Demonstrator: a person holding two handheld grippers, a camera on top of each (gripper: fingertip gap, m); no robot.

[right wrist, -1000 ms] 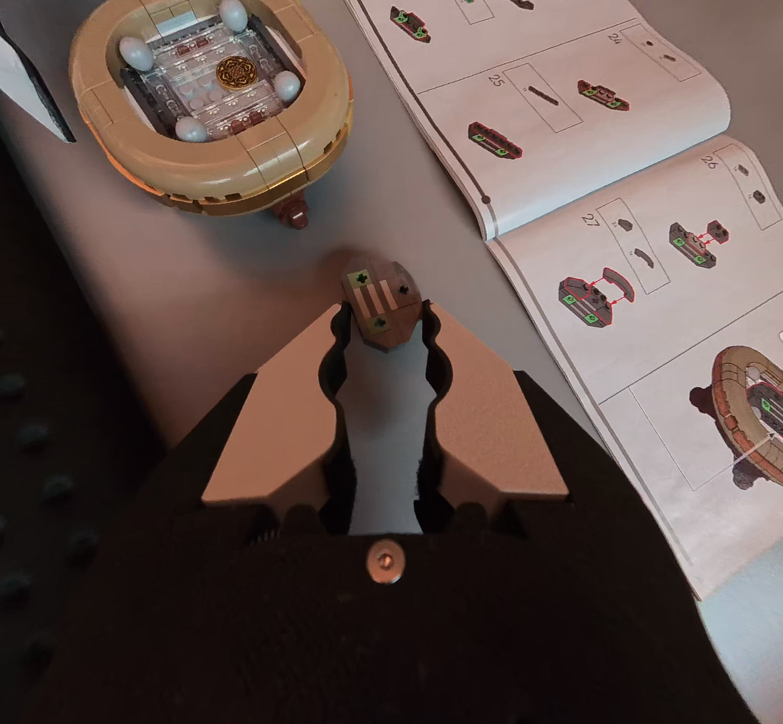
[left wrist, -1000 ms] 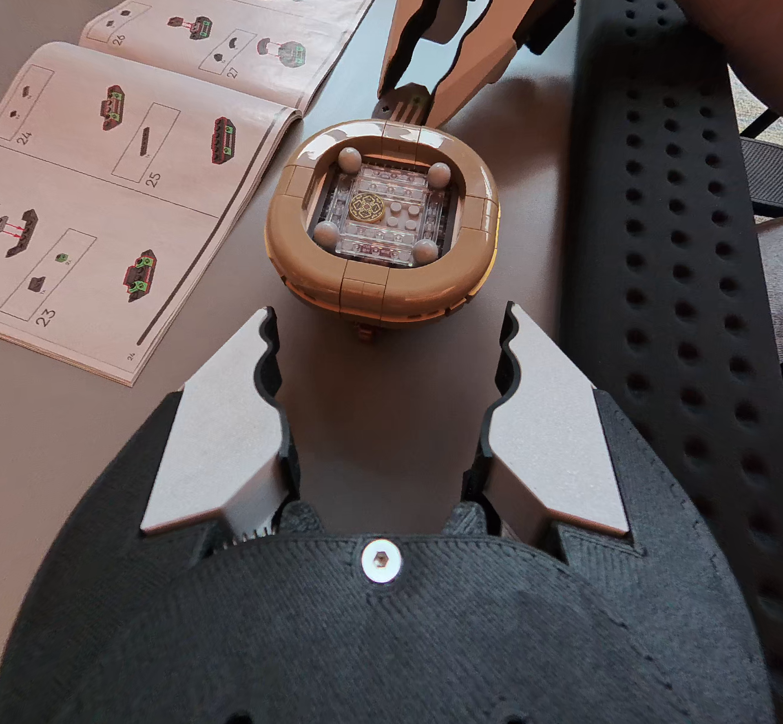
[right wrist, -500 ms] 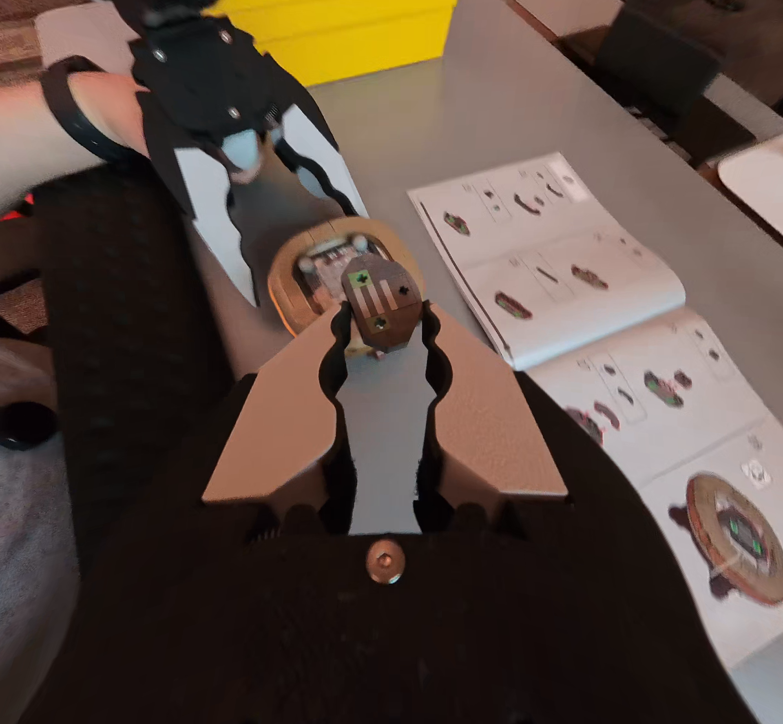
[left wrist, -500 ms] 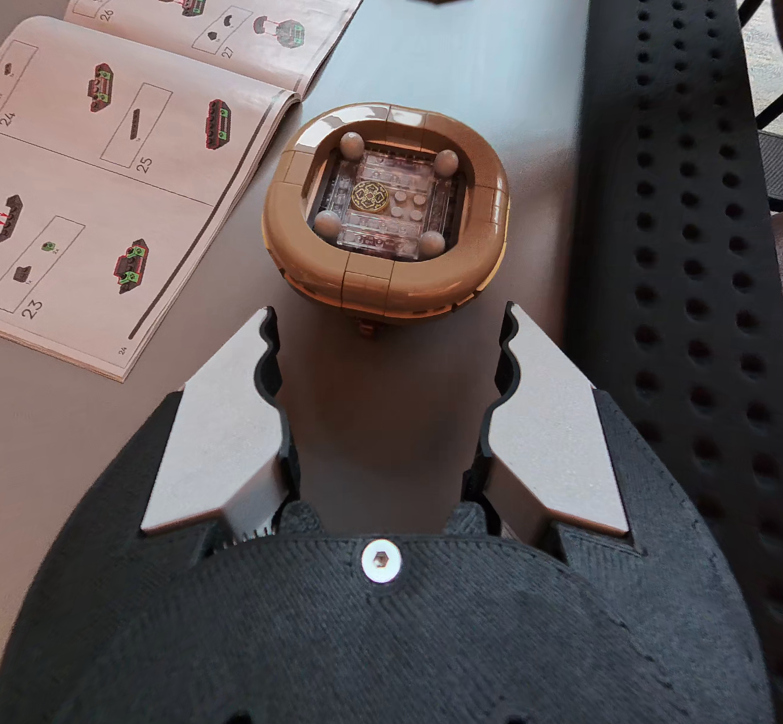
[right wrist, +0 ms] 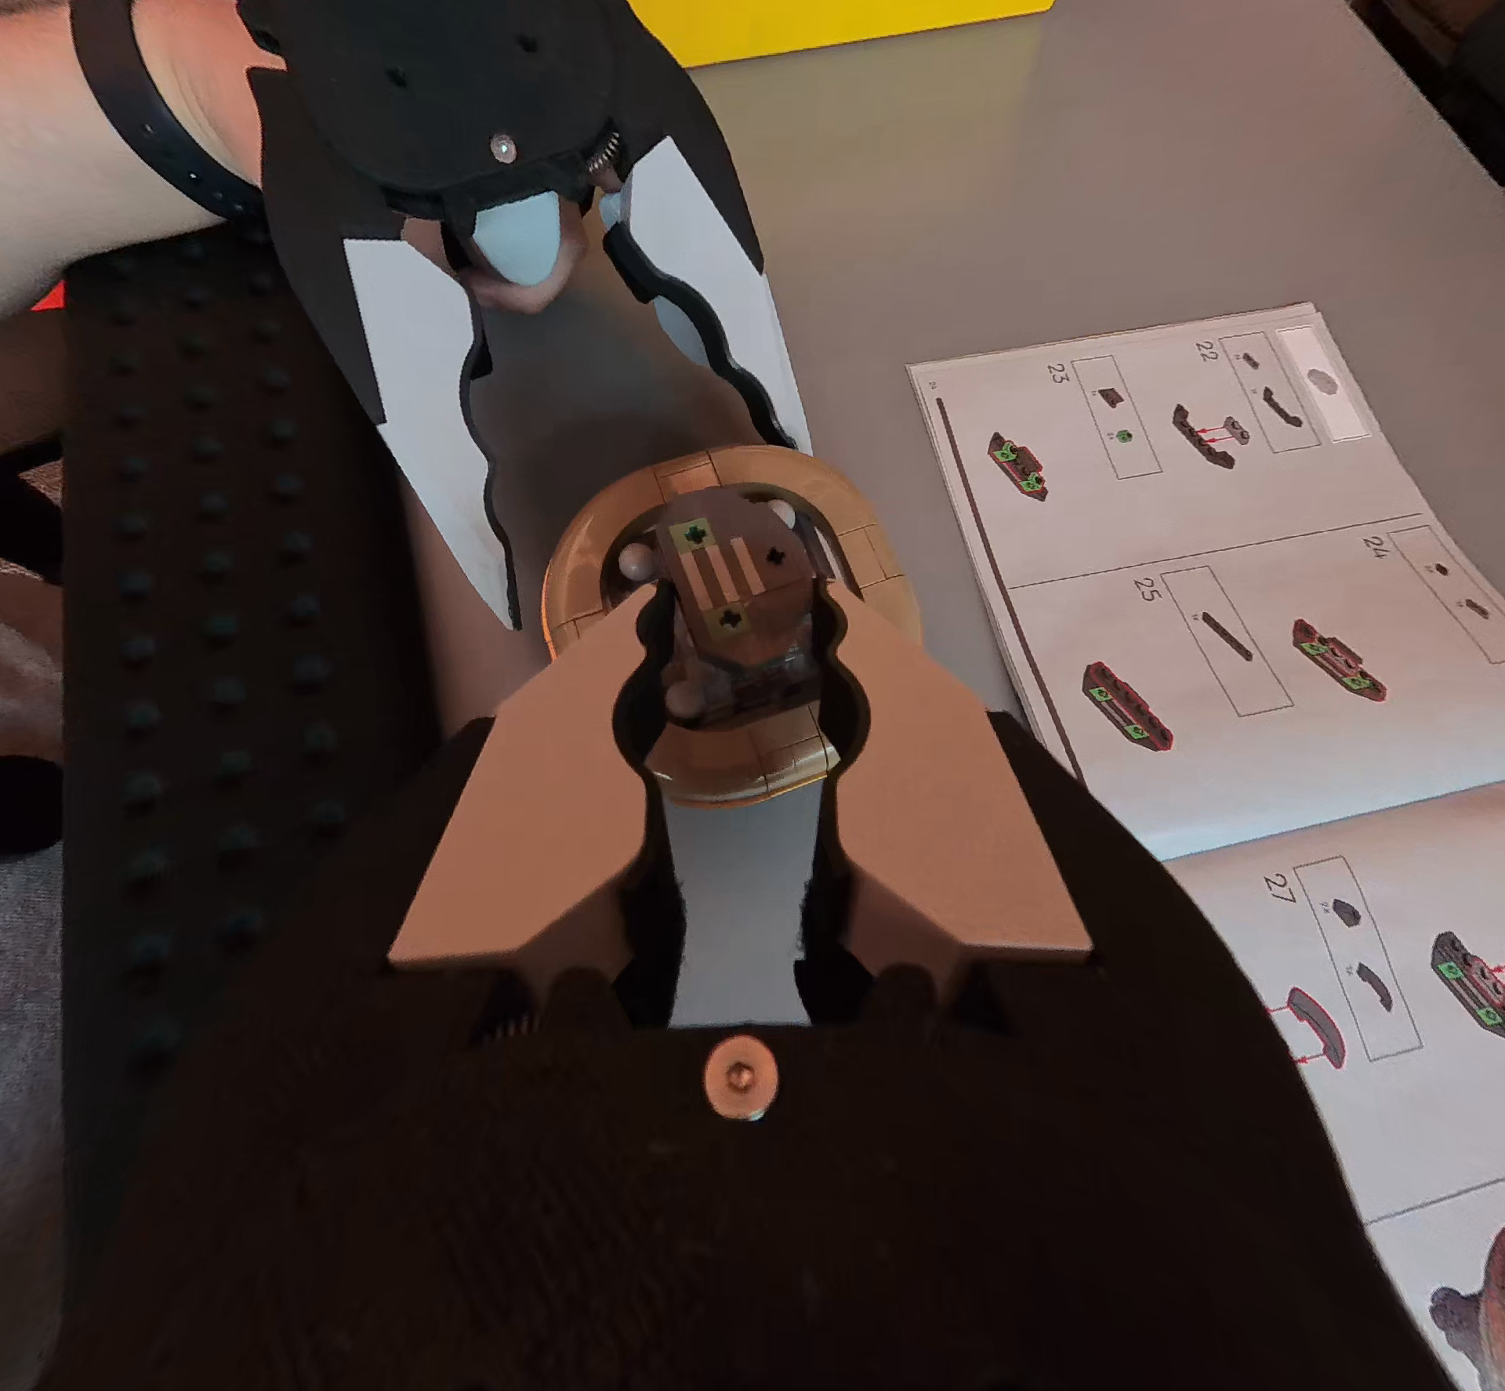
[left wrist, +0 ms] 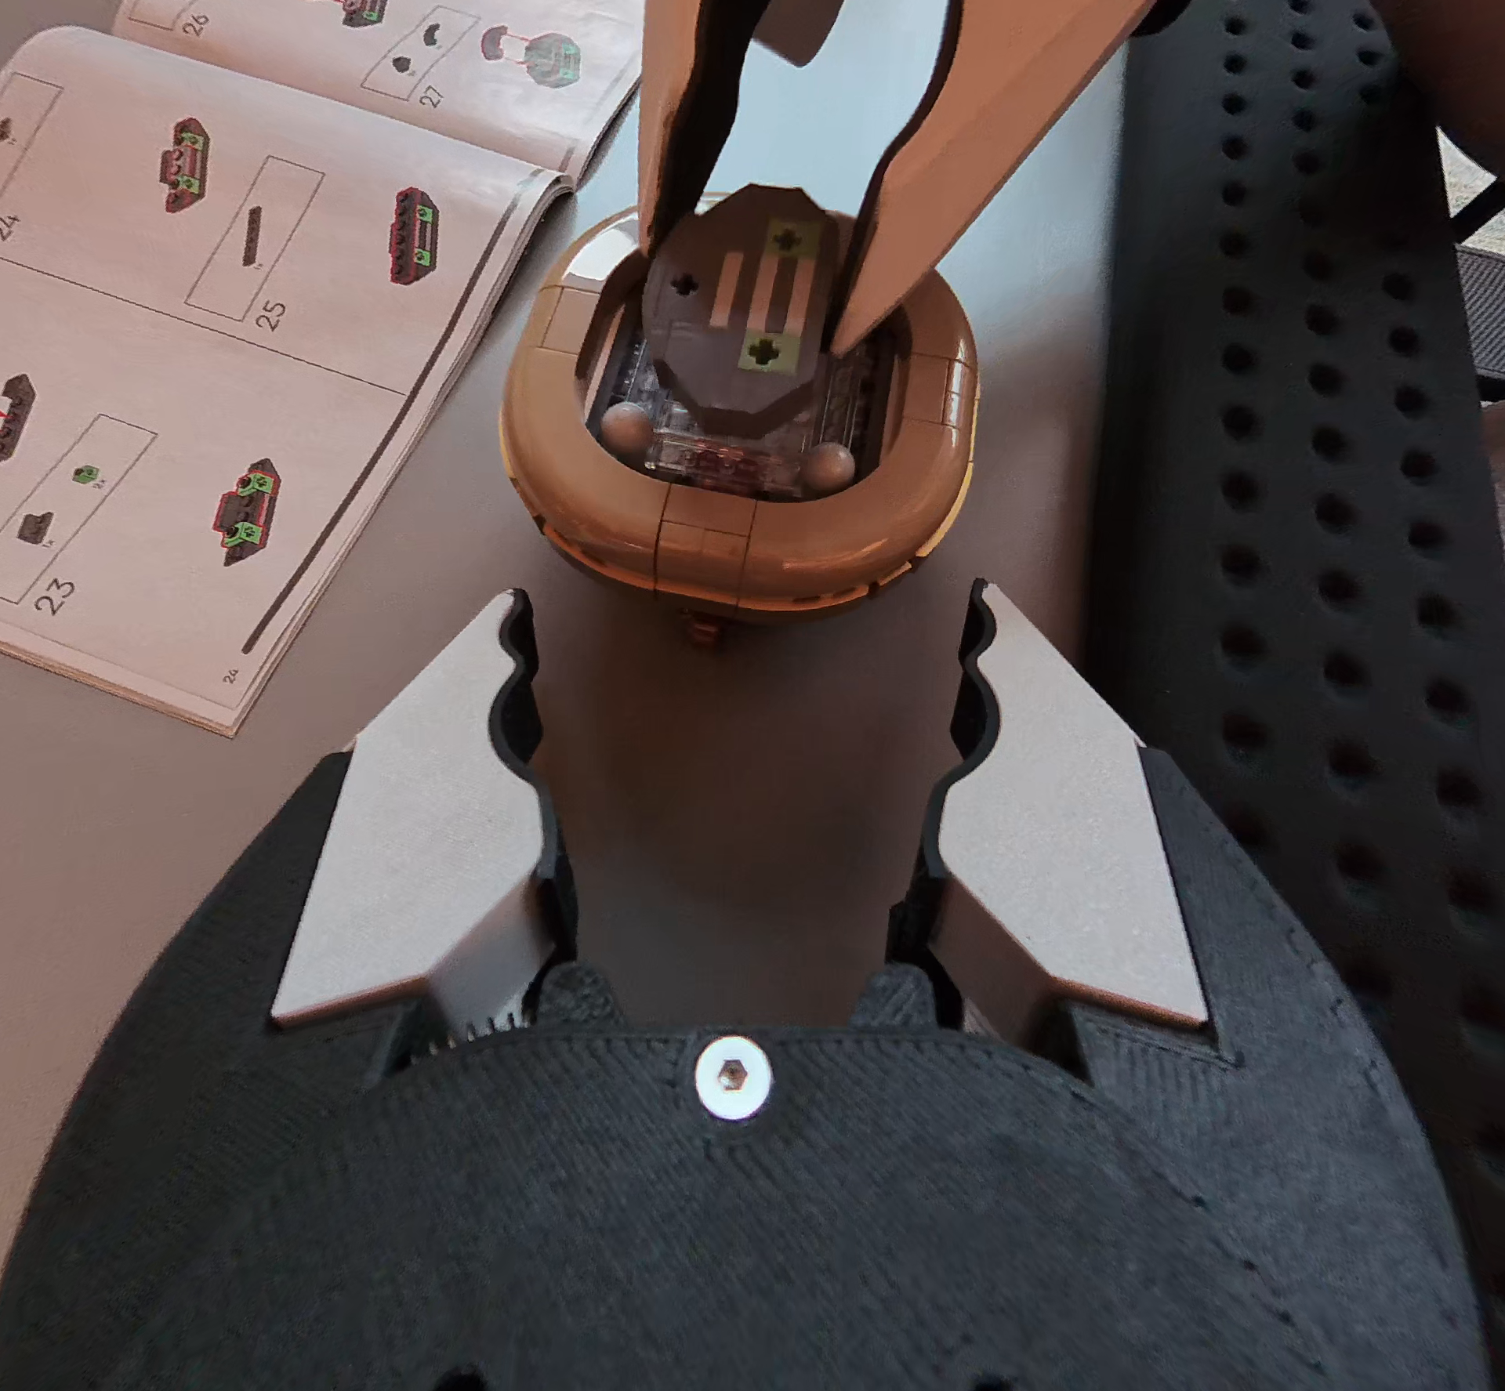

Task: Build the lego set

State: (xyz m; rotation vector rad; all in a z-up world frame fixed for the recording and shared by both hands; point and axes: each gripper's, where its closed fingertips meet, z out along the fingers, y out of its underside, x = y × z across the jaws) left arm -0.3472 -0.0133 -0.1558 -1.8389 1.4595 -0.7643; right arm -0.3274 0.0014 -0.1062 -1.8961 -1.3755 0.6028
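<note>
The right hand-held gripper (right wrist: 737,611) is clamped on a small brown sub-assembly (left wrist: 737,306), pinching its two flanks so that the flat underside with its green cross-holed pieces faces up towards both cameras. It holds the piece tilted over the open middle of the tan ring-shaped model (left wrist: 737,529), which stands on the grey counter (left wrist: 782,766) beside its right edge, where a black perforated mat (left wrist: 1303,456) begins. The side grip probably leaves the piece's lower face free to meet the clear studded plate inside the ring; whether it already touches the plate is hard to tell, since the piece hides the contact.

The left hand-held gripper (left wrist: 745,619) has its jaws wide apart and empty, resting just short of the model's near side, seemingly ready to close on the ring and brace it while the piece is pressed home.

The instruction booklet (left wrist: 269,277) lies open towards the counter's left, its diagrams in reach for checking.
</note>
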